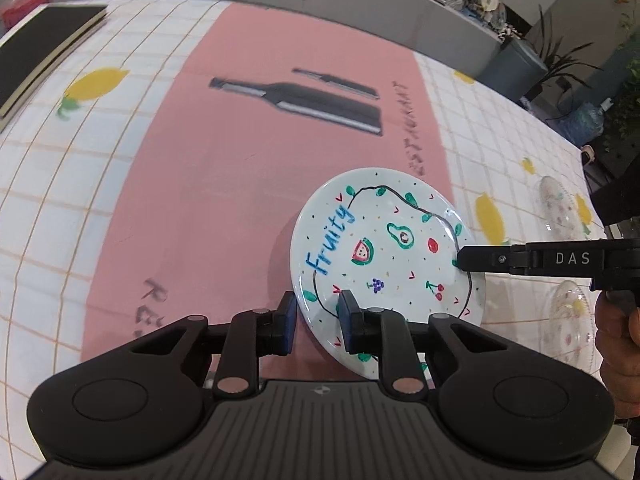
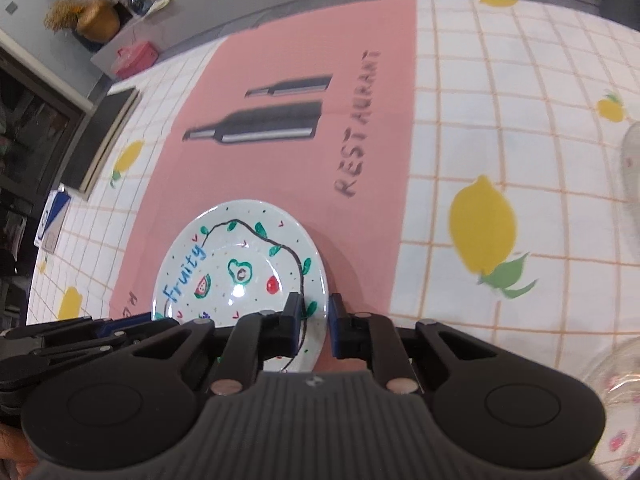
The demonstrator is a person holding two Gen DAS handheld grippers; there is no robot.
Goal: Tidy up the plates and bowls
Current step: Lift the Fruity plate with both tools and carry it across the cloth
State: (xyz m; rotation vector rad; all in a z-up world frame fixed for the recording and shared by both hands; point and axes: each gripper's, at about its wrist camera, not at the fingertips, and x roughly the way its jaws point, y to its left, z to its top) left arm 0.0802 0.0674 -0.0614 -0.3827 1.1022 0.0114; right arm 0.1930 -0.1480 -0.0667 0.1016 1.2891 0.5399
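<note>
The plate [image 1: 384, 256] — white, painted with fruit and the word "Fruity" — is held over the near right part of the pink placemat [image 1: 248, 152] on the desk [image 1: 60, 208]. It is gripped at two points of its rim. In the left wrist view, the left tool [image 1: 318, 312] is closed on the plate's near left edge, one pad under the rim and one on its upper face. In the same view the right tool [image 1: 460, 260] is seen reaching in from the right, its tip clamped on the plate's right edge. In the right wrist view, the right tool [image 2: 314, 318] is shown pinching the rim between its blue-padded fingers, and the left tool [image 2: 152, 316] is seen at the plate's left edge.

The plate appears slightly tilted; whether any part of it touches the placemat cannot be told.

Two clear glass bowls with small fruit prints stand on the checked tablecloth [image 1: 452, 100] to the right of the plate — a farther glass bowl [image 1: 560, 204] and a nearer glass bowl [image 1: 568, 320]. A black notebook [image 1: 44, 44] lies at the far left of the desk.
</note>
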